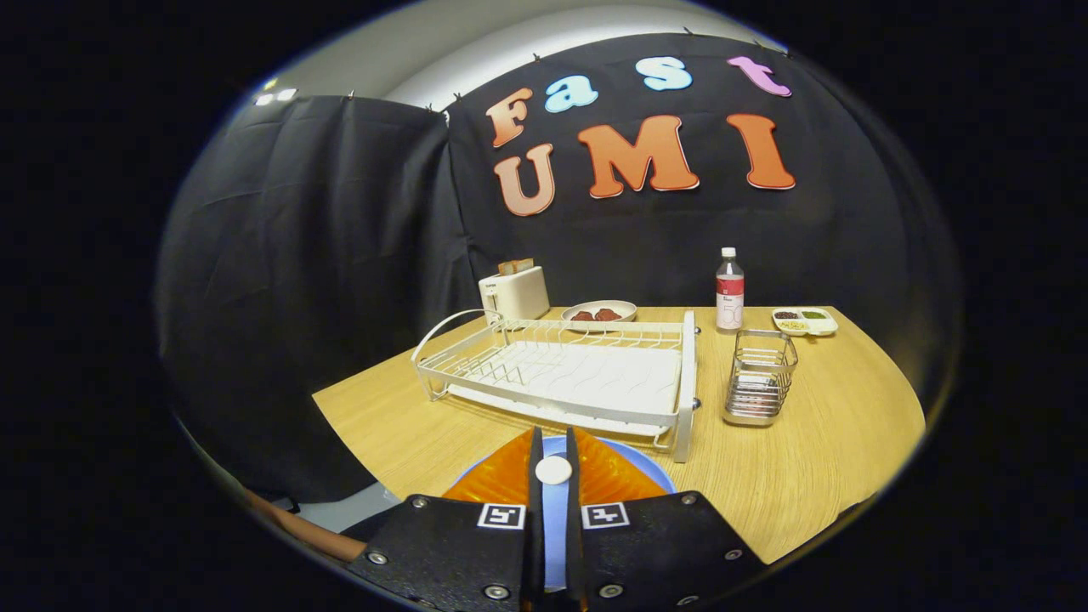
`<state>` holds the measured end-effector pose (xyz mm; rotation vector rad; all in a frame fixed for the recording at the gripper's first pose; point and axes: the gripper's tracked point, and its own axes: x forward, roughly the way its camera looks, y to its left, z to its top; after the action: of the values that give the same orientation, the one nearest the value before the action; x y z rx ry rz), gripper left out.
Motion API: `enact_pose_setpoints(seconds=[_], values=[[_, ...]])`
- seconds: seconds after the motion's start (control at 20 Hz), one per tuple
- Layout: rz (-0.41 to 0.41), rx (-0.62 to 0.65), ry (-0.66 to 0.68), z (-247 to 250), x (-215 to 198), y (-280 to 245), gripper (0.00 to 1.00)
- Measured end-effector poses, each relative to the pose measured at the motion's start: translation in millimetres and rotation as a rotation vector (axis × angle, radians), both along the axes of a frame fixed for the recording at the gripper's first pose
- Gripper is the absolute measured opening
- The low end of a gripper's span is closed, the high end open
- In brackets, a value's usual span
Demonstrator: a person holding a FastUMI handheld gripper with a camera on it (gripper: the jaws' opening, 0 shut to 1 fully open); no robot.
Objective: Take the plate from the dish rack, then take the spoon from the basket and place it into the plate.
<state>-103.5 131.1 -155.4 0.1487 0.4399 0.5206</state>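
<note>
My gripper hangs low over the near edge of the wooden table, its fingers nearly together. A small white round end of the spoon is pinched between them; the remainder of the spoon is hidden. Directly under the fingers lies a blue plate, mostly covered by them. Just beyond the fingertips stands the white wire dish rack, with nothing in it. To the right of the rack is the metal wire basket, which looks empty.
At the back of the table stand a white toaster with toast, a shallow dish of dark food, a clear bottle and a small white divided tray. Black cloth walls close off the left and back.
</note>
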Motion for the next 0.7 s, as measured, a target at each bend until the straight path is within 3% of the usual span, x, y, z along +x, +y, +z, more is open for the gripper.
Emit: enact_pose_setpoints(seconds=[0.45,0.7], values=[[-0.006,-0.028,0.047,-37.8,0.4,-2.1,0.16],[-0.032,0.010,0.020,-20.6,7.6,-3.7,0.21]])
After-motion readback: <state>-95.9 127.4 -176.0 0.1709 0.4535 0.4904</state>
